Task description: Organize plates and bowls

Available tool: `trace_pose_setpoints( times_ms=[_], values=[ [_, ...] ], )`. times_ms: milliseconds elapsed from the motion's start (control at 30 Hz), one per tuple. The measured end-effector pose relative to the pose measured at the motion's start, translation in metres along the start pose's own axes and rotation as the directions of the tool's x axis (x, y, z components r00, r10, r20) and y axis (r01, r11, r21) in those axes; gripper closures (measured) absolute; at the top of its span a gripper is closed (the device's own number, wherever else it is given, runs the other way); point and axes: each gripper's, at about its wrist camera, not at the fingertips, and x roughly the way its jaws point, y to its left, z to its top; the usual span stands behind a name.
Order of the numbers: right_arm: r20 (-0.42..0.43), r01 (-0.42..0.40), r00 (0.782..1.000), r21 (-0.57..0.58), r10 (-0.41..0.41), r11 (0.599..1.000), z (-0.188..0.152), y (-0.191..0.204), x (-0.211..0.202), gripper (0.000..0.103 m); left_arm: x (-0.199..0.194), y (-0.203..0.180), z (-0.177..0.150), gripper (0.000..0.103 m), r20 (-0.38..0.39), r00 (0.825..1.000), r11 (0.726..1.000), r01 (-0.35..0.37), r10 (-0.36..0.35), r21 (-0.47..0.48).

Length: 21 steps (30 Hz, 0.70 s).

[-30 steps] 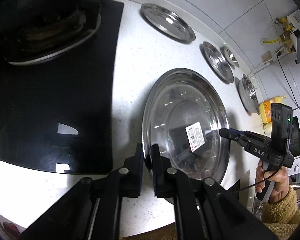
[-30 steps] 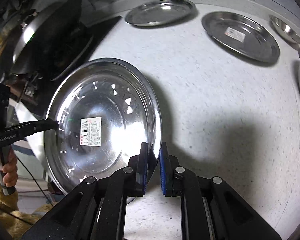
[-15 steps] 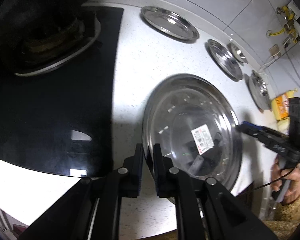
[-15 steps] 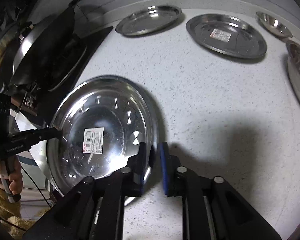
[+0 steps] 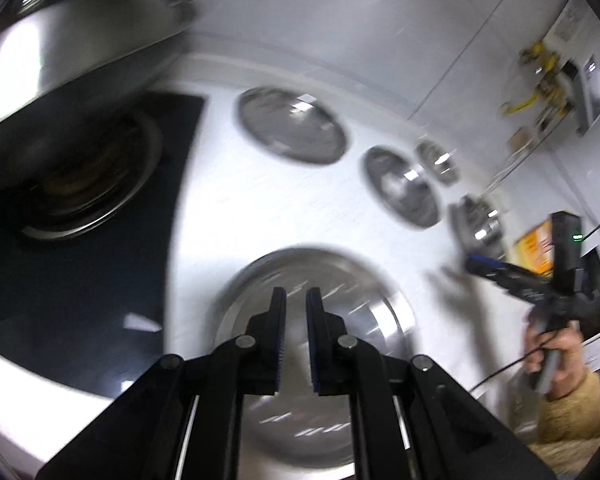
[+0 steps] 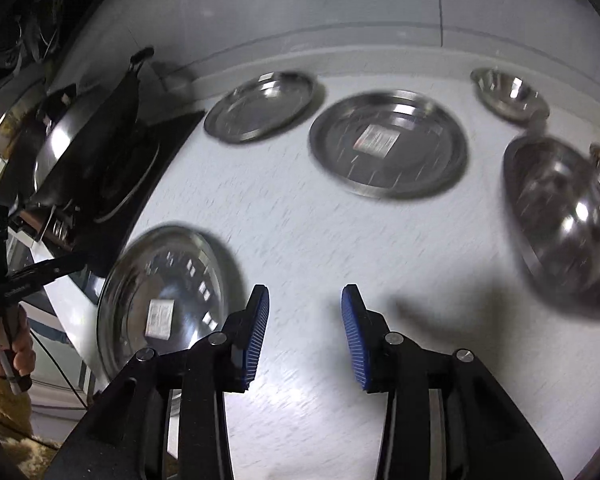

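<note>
A large steel plate with a label lies flat on the white counter beside the stove; in the left wrist view the same plate is blurred below my fingers. My left gripper hangs above it, shut to a narrow slit with nothing between the pads; its tip is just off the plate's left rim. My right gripper is over bare counter to the right of the plate. Its jaws are opening and hold nothing. From the left wrist view it is well clear of the plate.
Along the back of the counter lie an oval steel plate, a round labelled plate and a small bowl. A big steel bowl stands at the right. A black stove with a pan is at the left.
Both grippers have come off the large plate's rim and risen away from it. The right jaws have spread wide. The plate now rests on the counter.
</note>
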Motion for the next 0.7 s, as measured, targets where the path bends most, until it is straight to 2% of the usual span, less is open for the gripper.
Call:
trace_pose_setpoints(
  times_ms=[67, 133, 200, 267, 367, 433, 500, 633, 667, 700],
  values=[
    [0.016, 0.007, 1.0, -0.011, -0.007, 1.0, 0.013, -0.007, -0.003, 0.063, 0.011, -0.017, 0.012, 0.094, 0.001, 0.999, 0.999, 0.039, -0.039, 0.006],
    [0.023, 0.0, 1.0, -0.024, 0.001, 1.0, 0.028, -0.013, -0.002, 0.062, 0.026, -0.03, 0.027, 0.094, -0.014, 0.999, 0.999, 0.033, -0.033, -0.009],
    [0.033, -0.008, 0.999, -0.043, 0.009, 0.999, 0.046, -0.017, 0.002, 0.061, 0.046, -0.043, 0.043, 0.093, -0.045, 0.997, 0.998, 0.063, -0.064, -0.031],
    [0.039, -0.026, 0.999, -0.035, 0.027, 0.999, 0.066, -0.025, 0.01, 0.057, 0.063, -0.054, 0.052, 0.093, -0.073, 0.996, 0.998, 0.056, -0.058, -0.028],
    [0.072, -0.006, 0.997, -0.041, 0.009, 0.999, 0.092, -0.038, 0.02, 0.057, 0.093, -0.065, 0.071, 0.093, -0.101, 0.994, 0.998, 0.037, -0.041, -0.046],
    [0.066, -0.019, 0.998, -0.046, 0.022, 0.999, 0.111, -0.044, 0.028, 0.056, 0.109, -0.065, 0.081, 0.093, -0.103, 0.995, 0.998, 0.009, -0.016, -0.067],
    [0.067, -0.03, 0.997, -0.06, 0.034, 0.998, 0.134, -0.045, 0.039, 0.056, 0.119, -0.057, 0.093, 0.093, -0.097, 0.994, 0.995, -0.058, 0.051, -0.077],
    [0.035, -0.121, 0.992, -0.066, 0.123, 0.99, 0.17, -0.037, 0.068, 0.052, 0.136, -0.03, 0.124, 0.093, -0.1, 0.981, 0.977, -0.178, 0.166, -0.12],
    [0.024, -0.134, 0.99, -0.06, 0.136, 0.989, 0.18, -0.035, 0.079, 0.051, 0.14, -0.022, 0.132, 0.09, -0.104, 0.974, 0.97, -0.211, 0.199, -0.118],
    [0.01, -0.147, 0.989, -0.059, 0.148, 0.987, 0.185, -0.032, 0.088, 0.051, 0.143, -0.016, 0.137, 0.078, -0.106, 0.969, 0.965, -0.236, 0.224, -0.116]
  ],
)
